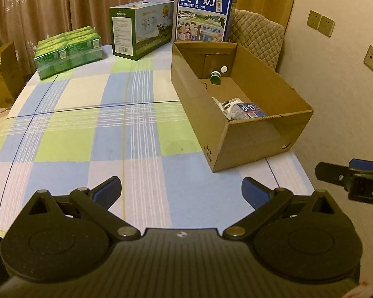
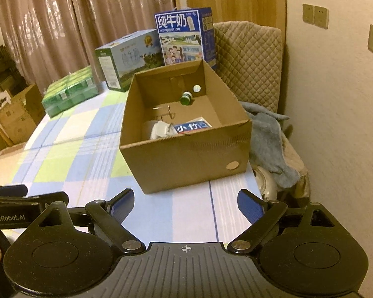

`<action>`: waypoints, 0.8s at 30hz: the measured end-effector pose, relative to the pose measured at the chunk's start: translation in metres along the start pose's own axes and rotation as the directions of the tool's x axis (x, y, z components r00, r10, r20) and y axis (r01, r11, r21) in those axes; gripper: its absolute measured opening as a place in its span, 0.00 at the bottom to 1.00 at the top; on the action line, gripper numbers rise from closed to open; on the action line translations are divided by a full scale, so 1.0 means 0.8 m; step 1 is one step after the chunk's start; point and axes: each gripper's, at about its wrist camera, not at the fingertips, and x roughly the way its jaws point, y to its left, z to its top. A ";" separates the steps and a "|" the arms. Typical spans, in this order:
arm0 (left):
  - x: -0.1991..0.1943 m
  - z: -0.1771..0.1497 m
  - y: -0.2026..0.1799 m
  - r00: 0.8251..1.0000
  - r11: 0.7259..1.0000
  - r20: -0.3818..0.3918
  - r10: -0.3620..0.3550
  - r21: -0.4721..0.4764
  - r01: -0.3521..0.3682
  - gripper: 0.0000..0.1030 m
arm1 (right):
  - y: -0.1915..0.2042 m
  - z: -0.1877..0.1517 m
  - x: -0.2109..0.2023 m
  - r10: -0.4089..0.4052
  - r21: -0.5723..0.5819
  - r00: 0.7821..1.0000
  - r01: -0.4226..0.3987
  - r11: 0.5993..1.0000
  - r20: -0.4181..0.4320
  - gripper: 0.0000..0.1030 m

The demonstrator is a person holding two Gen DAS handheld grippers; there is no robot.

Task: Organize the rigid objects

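1. The left gripper (image 1: 181, 191) has its blue-padded fingers (image 1: 107, 190) spread wide with nothing between them; it hangs low over the near part of the bench.
2. The right gripper (image 2: 185, 204) is likewise spread wide and empty, level with the left one and just beside it, aimed at the near end of the box.
3. The bench (image 1: 87, 124) wears a cloth checked in blue, green and white.
4. The box (image 2: 186, 164), open-topped cardboard, sits on the bench's right side, its long axis running away from the grippers.
5. Inside it, a green bottle (image 2: 186, 98) lies near the far wall, cap toward that wall; a white plug (image 2: 161, 129) and a blue packet (image 2: 192, 128) lie at the near end.
6. Along the far edge stand a green pack (image 1: 68, 52), a green carton (image 1: 141, 32) and an upright blue carton (image 1: 204, 15).
7. Beyond are brown curtains (image 1: 49, 5), a quilted chair (image 2: 248, 62) to the right with a grey cloth (image 2: 271, 144), and a wall with sockets (image 2: 315, 16).
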 end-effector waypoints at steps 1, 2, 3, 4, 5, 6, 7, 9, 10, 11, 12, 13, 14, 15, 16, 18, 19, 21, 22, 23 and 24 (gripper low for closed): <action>-0.001 -0.001 0.000 1.000 1.000 -0.001 -0.001 -0.003 0.001 0.99 | 0.001 -0.001 0.000 0.002 -0.003 1.000 -0.002 1.000 -0.004 0.85; -0.001 -0.002 0.001 1.000 1.000 -0.001 0.000 -0.005 0.000 0.99 | 0.002 -0.001 0.000 0.005 -0.005 1.000 -0.006 1.000 -0.006 0.85; -0.002 -0.003 0.002 1.000 1.000 0.000 0.001 -0.007 -0.001 0.99 | 0.003 -0.002 0.000 0.008 -0.009 1.000 -0.008 1.000 -0.006 0.85; -0.002 -0.004 0.002 1.000 1.000 0.002 0.003 -0.009 -0.003 0.99 | 0.005 -0.002 -0.001 0.009 -0.015 1.000 -0.010 1.000 -0.006 0.85; -0.003 -0.004 0.002 1.000 1.000 0.004 0.005 -0.010 -0.005 0.99 | 0.007 -0.002 -0.001 0.008 -0.025 1.000 -0.008 1.000 -0.005 0.85; -0.003 -0.004 0.002 1.000 1.000 0.004 0.006 -0.009 -0.006 0.99 | 0.009 -0.003 -0.001 0.005 -0.034 1.000 -0.005 0.999 -0.004 0.85; -0.003 -0.004 0.002 1.000 1.000 0.005 0.008 -0.010 -0.008 0.99 | 0.011 -0.003 -0.001 0.003 -0.043 1.000 -0.003 0.999 -0.003 0.85; -0.004 -0.005 0.003 1.000 1.000 0.005 0.011 -0.011 -0.011 0.99 | 0.014 -0.004 0.000 0.003 -0.052 1.000 -0.003 0.999 -0.006 0.85; -0.004 -0.005 0.003 1.000 1.000 0.006 0.012 -0.011 -0.012 0.99 | 0.015 -0.004 0.000 0.005 -0.052 1.000 -0.006 0.999 -0.007 0.85; -0.004 -0.005 0.003 1.000 1.000 0.008 0.013 -0.013 -0.013 0.99 | 0.015 -0.004 0.001 0.006 -0.051 1.000 -0.007 0.999 -0.008 0.85; -0.004 -0.005 0.003 1.000 1.000 0.009 0.014 -0.014 -0.014 0.99 | 0.015 -0.004 0.002 0.006 -0.051 1.000 -0.007 0.999 -0.008 0.85; -0.004 -0.006 0.004 1.000 1.000 0.010 0.014 -0.013 -0.014 0.99 | 0.015 -0.004 0.002 0.006 -0.051 1.000 -0.007 0.999 -0.008 0.85; -0.004 -0.005 0.004 1.000 1.000 0.011 0.014 -0.014 -0.014 0.99 | 0.015 -0.004 0.002 0.006 -0.050 1.000 -0.006 0.999 -0.009 0.85; -0.004 -0.005 0.004 1.000 1.000 0.012 0.015 -0.014 -0.014 0.99 | 0.015 -0.004 0.002 0.005 -0.050 1.000 -0.006 0.999 -0.010 0.85; -0.004 -0.005 0.004 1.000 1.000 0.012 0.014 -0.014 -0.014 0.99 | 0.016 -0.005 0.002 0.005 -0.049 1.000 -0.006 0.999 -0.009 0.85; -0.004 -0.005 0.004 1.000 1.000 0.011 0.014 -0.015 -0.013 0.99 | 0.016 -0.005 0.003 0.005 -0.047 1.000 -0.005 0.999 -0.010 0.85; -0.004 -0.005 0.004 1.000 1.000 0.010 0.014 -0.014 -0.014 0.99 | 0.015 -0.005 0.004 0.006 -0.047 1.000 -0.006 0.999 -0.010 0.85; -0.005 -0.005 0.003 1.000 1.000 0.011 0.015 -0.010 -0.015 0.99 | 0.015 -0.005 0.004 0.006 -0.047 1.000 -0.006 0.999 -0.009 0.85; -0.005 -0.005 0.002 1.000 1.000 0.011 0.015 -0.011 -0.015 0.99 | 0.015 -0.005 0.004 0.005 -0.048 1.000 -0.006 0.999 -0.010 0.85; -0.005 -0.005 0.002 1.000 1.000 0.012 0.014 -0.012 -0.014 0.99 | 0.015 -0.005 0.004 0.005 -0.048 1.000 -0.006 0.999 -0.010 0.85; -0.005 -0.005 0.002 1.000 1.000 0.012 0.013 -0.011 -0.013 0.99 | 0.015 -0.005 0.004 0.005 -0.047 1.000 -0.006 0.999 -0.010 0.85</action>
